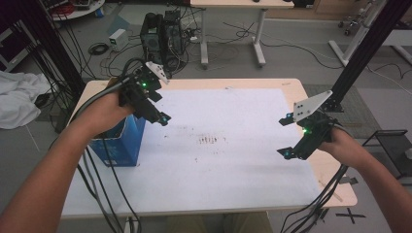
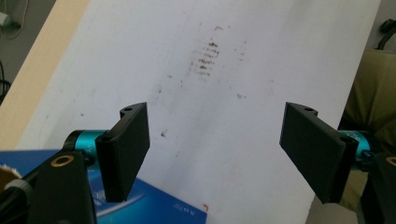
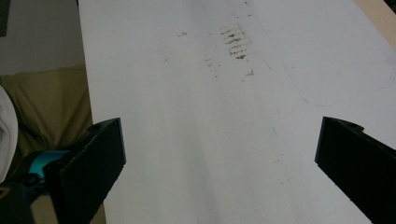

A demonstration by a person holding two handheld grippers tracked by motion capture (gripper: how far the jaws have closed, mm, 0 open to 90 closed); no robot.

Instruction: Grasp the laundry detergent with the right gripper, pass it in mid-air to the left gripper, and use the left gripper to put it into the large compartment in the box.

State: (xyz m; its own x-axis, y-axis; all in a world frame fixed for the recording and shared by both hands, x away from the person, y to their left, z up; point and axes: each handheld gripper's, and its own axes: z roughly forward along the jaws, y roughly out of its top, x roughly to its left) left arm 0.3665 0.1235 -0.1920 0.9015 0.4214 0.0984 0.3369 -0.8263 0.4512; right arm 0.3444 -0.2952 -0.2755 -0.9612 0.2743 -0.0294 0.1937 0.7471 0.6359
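My left gripper (image 1: 160,107) hovers over the left side of the table, above a blue box (image 1: 119,143) that stands on the white sheet (image 1: 233,165). In the left gripper view its jaws (image 2: 217,112) stand open with nothing between them, and the blue box (image 2: 149,210) lies just below. Over the right edge, my right gripper (image 1: 284,137) points left across the sheet. Its jaws (image 3: 223,126) are wide open and hold nothing. A patch of dark smudges (image 1: 211,141) marks the middle of the sheet.
Cables trail from both grippers off the near table edge. A black frame post (image 1: 362,53) rises at the right rear, with a wire rack (image 1: 393,150) beside the table. On the floor behind are computer towers (image 1: 163,31); a white cloth (image 1: 19,97) lies at the left.
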